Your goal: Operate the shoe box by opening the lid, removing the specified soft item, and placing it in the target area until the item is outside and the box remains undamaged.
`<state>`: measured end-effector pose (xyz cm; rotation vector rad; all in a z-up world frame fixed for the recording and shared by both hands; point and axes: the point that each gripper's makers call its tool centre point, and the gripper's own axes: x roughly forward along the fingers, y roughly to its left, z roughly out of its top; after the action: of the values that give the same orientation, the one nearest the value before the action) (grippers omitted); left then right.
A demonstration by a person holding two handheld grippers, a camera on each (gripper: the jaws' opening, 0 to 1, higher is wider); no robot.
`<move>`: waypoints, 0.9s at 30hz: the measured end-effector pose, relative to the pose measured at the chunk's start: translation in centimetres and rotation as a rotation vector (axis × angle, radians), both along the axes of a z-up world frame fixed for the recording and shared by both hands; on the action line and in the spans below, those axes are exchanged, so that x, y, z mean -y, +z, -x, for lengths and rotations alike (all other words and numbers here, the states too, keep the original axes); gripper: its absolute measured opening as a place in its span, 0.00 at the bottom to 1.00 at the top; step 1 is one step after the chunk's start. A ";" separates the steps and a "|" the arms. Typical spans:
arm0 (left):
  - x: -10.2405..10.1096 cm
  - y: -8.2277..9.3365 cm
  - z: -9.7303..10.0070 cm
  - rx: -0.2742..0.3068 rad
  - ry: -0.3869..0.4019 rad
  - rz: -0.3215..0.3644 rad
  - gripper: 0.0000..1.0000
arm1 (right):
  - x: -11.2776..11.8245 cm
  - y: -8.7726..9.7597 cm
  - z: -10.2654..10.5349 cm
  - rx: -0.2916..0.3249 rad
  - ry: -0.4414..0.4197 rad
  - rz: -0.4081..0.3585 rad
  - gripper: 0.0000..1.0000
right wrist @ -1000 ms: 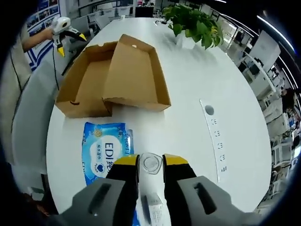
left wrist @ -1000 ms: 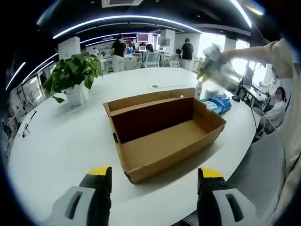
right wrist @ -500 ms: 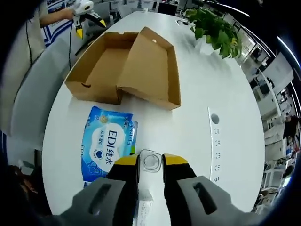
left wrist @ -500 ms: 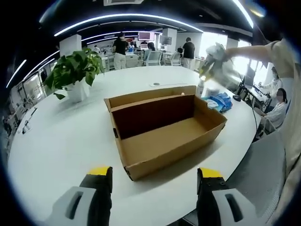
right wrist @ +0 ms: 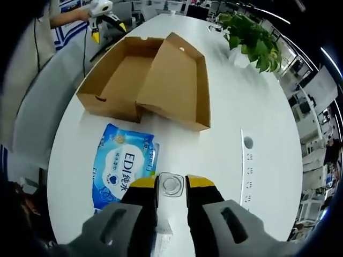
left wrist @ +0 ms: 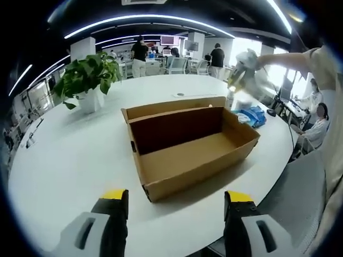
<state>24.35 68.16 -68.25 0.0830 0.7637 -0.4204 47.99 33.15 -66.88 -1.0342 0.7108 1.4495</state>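
Observation:
The brown shoe box (left wrist: 190, 147) lies open on the white table, its inside bare, its lid (left wrist: 171, 107) standing up behind it. My left gripper (left wrist: 177, 214) hovers open in front of the box, holding nothing. A blue wet-wipes pack (right wrist: 126, 168) lies flat on the table beside the box (right wrist: 115, 80) and lid (right wrist: 177, 80). My right gripper (right wrist: 172, 184) is shut on a clear bottle (right wrist: 172, 186) seen from its cap, just right of the pack. The right gripper (left wrist: 242, 67) and the wipes pack (left wrist: 251, 115) show beyond the box's far right corner.
A potted plant (left wrist: 88, 75) stands at the table's far left, and the same plant (right wrist: 252, 37) lies beyond the lid. A row of sockets (right wrist: 248, 166) is set into the table. A person's sleeve (left wrist: 321, 59) reaches in from the right. People stand in the background.
The right view has pulled back and up slightly with the bottle held, so the whole wipes pack now shows. The left view has barely shifted; box and pack lie still.

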 end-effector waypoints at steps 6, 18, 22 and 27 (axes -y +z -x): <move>-0.2 0.1 -0.4 0.002 0.008 0.002 0.73 | 0.0 0.5 0.1 -0.001 -0.021 -0.005 0.23; -2.3 0.2 -2.1 0.005 0.089 -0.036 0.48 | -2.2 2.3 -1.7 0.014 -0.253 -0.109 0.30; -3.2 0.5 -2.8 0.014 0.137 -0.033 0.39 | -3.5 2.8 -2.0 -0.003 -0.345 -0.140 0.29; -4.3 0.4 -3.3 0.006 0.199 -0.036 0.28 | -5.0 2.8 -1.9 -0.014 -0.435 -0.152 0.28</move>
<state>27.65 72.43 -67.85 0.0411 0.7655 -0.2174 49.89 38.11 -64.06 -0.6987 0.7678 1.1137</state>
